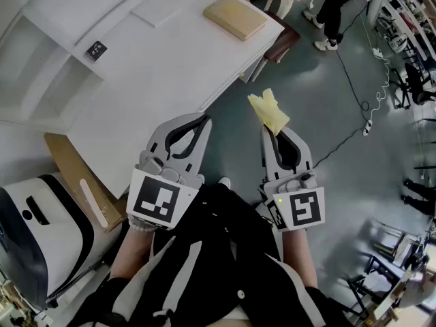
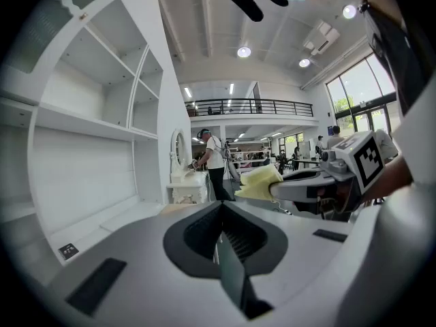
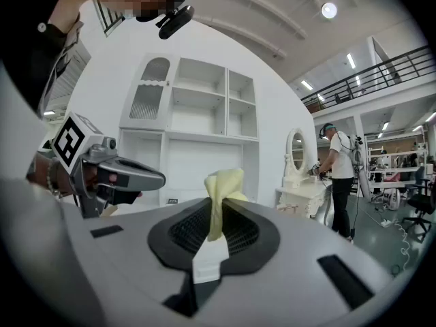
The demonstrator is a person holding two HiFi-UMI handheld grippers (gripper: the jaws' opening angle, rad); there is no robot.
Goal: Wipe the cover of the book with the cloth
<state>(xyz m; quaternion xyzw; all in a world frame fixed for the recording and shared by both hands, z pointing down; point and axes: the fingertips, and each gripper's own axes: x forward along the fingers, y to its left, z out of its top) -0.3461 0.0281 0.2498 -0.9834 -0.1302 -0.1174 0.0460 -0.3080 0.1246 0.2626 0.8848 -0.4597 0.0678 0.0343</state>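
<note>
While my right gripper (image 1: 276, 129) pinches the cloth (image 1: 269, 111) in its fingers and my left gripper (image 1: 203, 120) has its fingers closed on nothing, the book (image 1: 235, 17) lies at the bench's (image 1: 170, 67) far right corner, lengthwise along the far edge.

Wide bare stretch of counter (image 1: 170, 73) across the upper middle of the head view, open from its near edge up to the book (image 1: 234, 16) at the upper right corner. Only a small black card (image 1: 95, 49) near the upper left. Walled in along the left by white shelves (image 1: 34, 80). Open grey floor (image 1: 327, 114) right of centre, crossed by a cable (image 1: 354, 87) toward the right edge. Brown stool (image 1: 285, 41) just beside the counter's right end. Cardboard (image 1: 71, 169) and a white machine (image 1: 34, 230) crowding the lower left. Left gripper (image 1: 203, 120), jaws together, at the counter's near edge; right gripper (image 1: 270, 131), clamped on the yellow cloth (image 1: 270, 112), over floor.
</note>
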